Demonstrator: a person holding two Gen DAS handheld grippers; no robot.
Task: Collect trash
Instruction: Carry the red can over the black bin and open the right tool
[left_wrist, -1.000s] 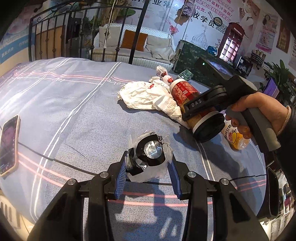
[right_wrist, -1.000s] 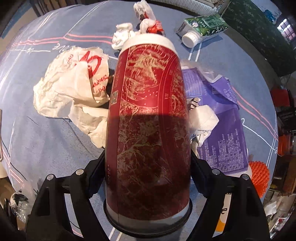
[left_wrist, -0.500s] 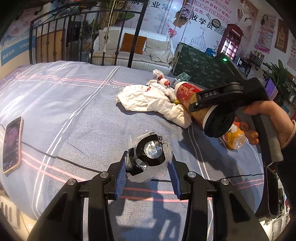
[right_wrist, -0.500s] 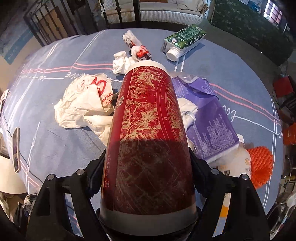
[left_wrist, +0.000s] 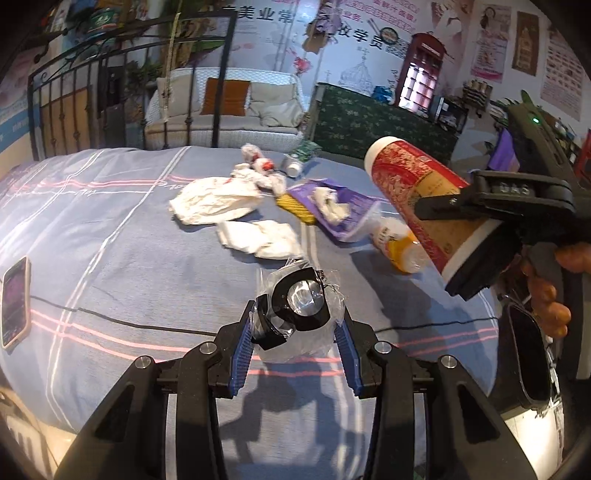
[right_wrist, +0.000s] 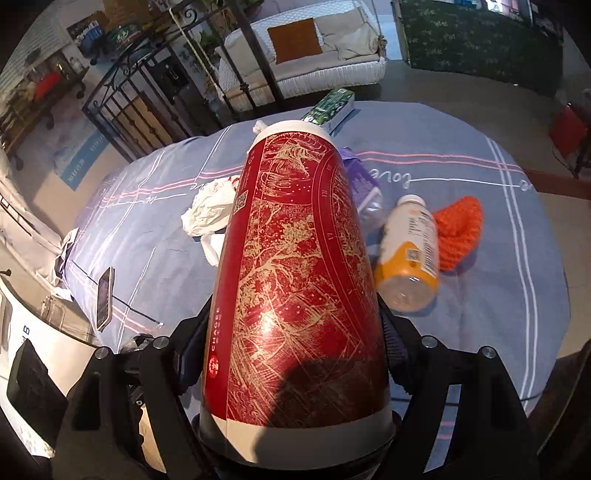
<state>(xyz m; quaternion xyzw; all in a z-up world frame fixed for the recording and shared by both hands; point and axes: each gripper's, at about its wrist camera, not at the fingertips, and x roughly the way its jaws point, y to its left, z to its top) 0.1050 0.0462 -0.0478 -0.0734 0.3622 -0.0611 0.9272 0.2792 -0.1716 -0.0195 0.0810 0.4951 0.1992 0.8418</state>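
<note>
The left gripper (left_wrist: 295, 332) is clamped on a crinkled clear plastic wrapper (left_wrist: 301, 325) with a glossy black ring and a shiny round centre, its ribbed blue pads (left_wrist: 242, 354) pressing the wrapper from both sides above the near part of the bed (left_wrist: 110, 229). The right gripper (right_wrist: 291, 332) is closed around a tall red paper cup (right_wrist: 295, 266) with gold line drawing and white bands at both ends; the cup hangs tilted in the air at the right, above the bed.

Only the left wrist view shows the right gripper from outside, with the hand (left_wrist: 550, 291) on its grey handle, plus a crumpled white plastic bag (left_wrist: 214, 201), a wad of white tissue (left_wrist: 258, 236), a flat purple pouch (left_wrist: 332, 206) and a yellow ribbed piece (left_wrist: 295, 208) scattered across the middle of the bed. Only the right wrist view shows an orange knitted net (right_wrist: 460, 229), lying just right of a smooth plastic bottle with orange contents (right_wrist: 410, 251).

A green carton (right_wrist: 330, 105) lies at the far edge. A phone (left_wrist: 14, 302) rests flat at the left, a thin black cable (left_wrist: 110, 317) running from it across the blue-grey striped sheet.
</note>
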